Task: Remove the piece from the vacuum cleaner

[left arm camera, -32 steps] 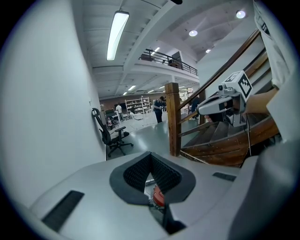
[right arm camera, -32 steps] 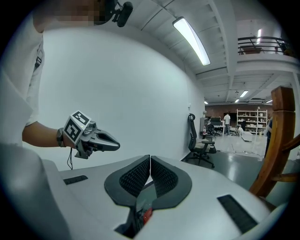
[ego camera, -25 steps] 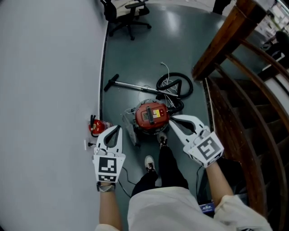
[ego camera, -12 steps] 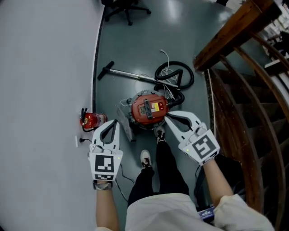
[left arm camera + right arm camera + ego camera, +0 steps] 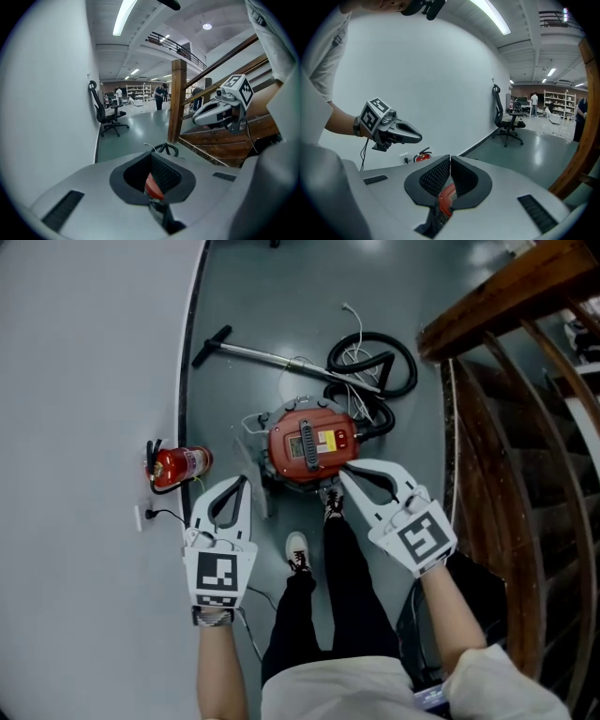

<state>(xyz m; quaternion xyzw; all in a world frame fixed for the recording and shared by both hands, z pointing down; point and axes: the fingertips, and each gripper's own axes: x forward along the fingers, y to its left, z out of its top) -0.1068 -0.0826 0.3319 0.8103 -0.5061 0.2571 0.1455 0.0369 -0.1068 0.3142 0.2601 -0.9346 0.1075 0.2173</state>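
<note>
Vacuum cleaner [image 5: 309,443] beyond left tool [image 5: 246,480], right tool [image 5: 343,471], both closed, empty; wand [image 5: 262,355] head view only (office chair [image 5: 108,115] in gripper views).

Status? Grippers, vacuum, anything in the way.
Left gripper shut, empty; right gripper shut, empty. Vacuum cleaner on the floor, untouched, ahead of both. Hose and wand lie beyond it, fire extinguisher by the wall; neither in the way.

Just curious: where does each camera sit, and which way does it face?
Head view: on the head, facing steeply down at the vacuum cleaner; arms, legs, left gripper, right gripper show.
Left gripper view: on that gripper, facing the stairs; shut jaws show.
Right gripper view: same, facing the white wall; shut jaws.
Both gripper views share the office chair.
</note>
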